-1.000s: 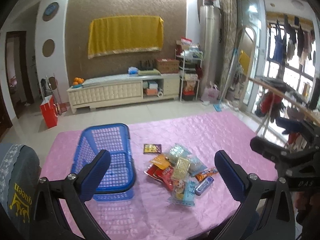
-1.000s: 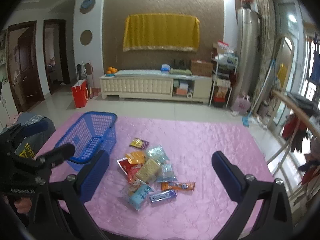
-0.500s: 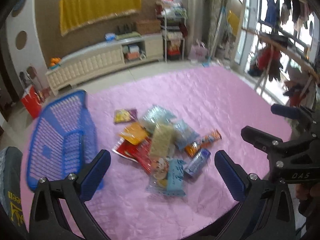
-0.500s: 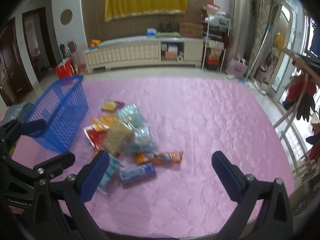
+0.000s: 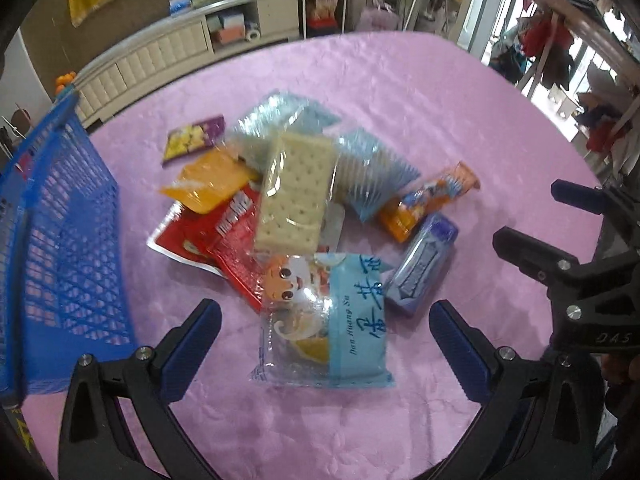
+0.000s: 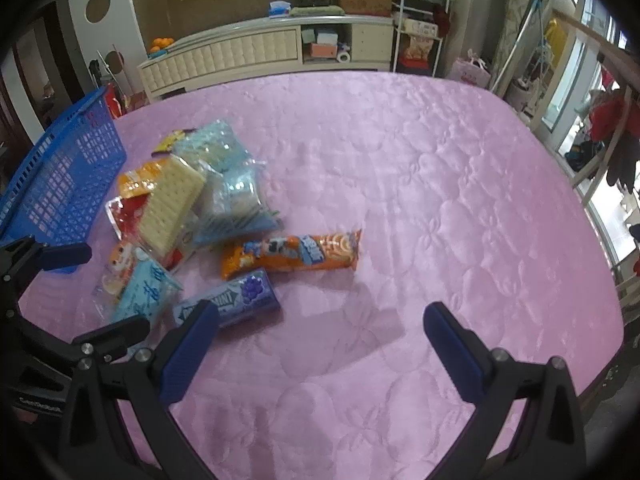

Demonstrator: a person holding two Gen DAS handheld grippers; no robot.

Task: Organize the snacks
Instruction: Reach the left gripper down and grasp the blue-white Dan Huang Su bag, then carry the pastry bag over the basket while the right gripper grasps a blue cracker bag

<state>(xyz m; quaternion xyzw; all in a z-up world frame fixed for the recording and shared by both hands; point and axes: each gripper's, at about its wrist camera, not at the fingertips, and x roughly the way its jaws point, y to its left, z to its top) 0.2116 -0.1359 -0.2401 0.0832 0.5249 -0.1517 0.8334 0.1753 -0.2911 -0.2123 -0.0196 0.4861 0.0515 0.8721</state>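
Note:
A heap of snack packs lies on the pink tablecloth (image 5: 400,92). Nearest me is a light blue packet with a cartoon face (image 5: 332,316); behind it a clear cracker pack (image 5: 296,192), red packs (image 5: 228,240), an orange bar (image 5: 428,200) and a purple bar (image 5: 424,264). My left gripper (image 5: 325,332) stands open, its fingers on either side of the light blue packet and apart from it. My right gripper (image 6: 316,334) is open over bare cloth, right of the purple bar (image 6: 228,300) and near the orange bar (image 6: 292,256). A blue mesh basket (image 5: 60,240) stands left of the heap.
The basket (image 6: 68,176) looks empty where I can see into it. A white cabinet (image 6: 260,52) and shelves stand beyond the table's far edge. A drying rack with clothes (image 5: 560,32) is on the right. The right gripper's body (image 5: 580,280) shows in the left wrist view.
Both grippers have dropped lower and come closer to the heap. The left one now frames the light blue packet; the right one is close beside the purple bar. Both stay open.

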